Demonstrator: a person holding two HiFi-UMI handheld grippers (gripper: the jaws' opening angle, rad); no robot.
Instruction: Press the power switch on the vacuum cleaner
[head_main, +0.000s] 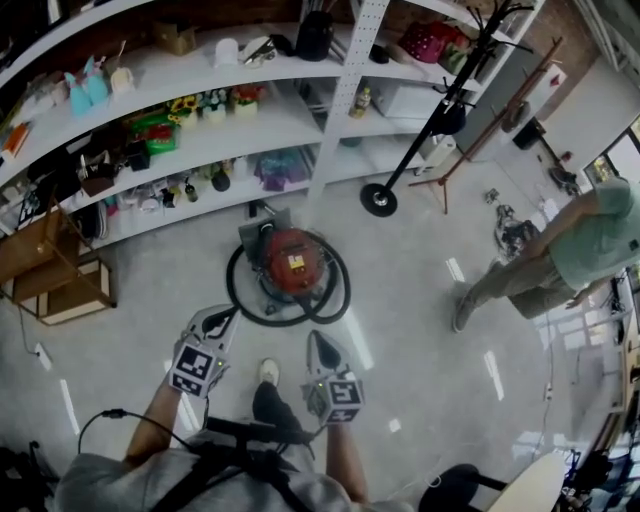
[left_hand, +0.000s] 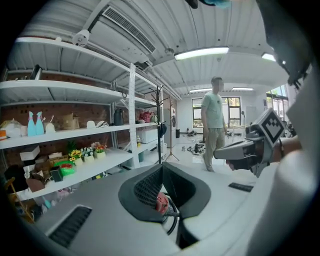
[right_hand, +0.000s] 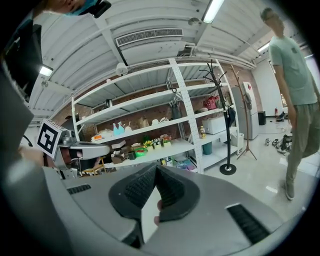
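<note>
Left gripper (head_main: 226, 318) and right gripper (head_main: 319, 342) sit closed, empty, short of vacuum cleaner (head_main: 292, 262) at 12 o'clock; power switch not yet pressed.

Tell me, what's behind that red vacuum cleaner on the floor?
Behind the red vacuum cleaner stands white shelving holding flowers and bottles. A black hose loops around it. Its far side, and the floor right against it, are covered by its own body.

red vacuum cleaner (head_main: 291, 262), black hose (head_main: 232, 285), white shelves (head_main: 300, 110), pale grey floor (head_main: 420, 300).
</note>
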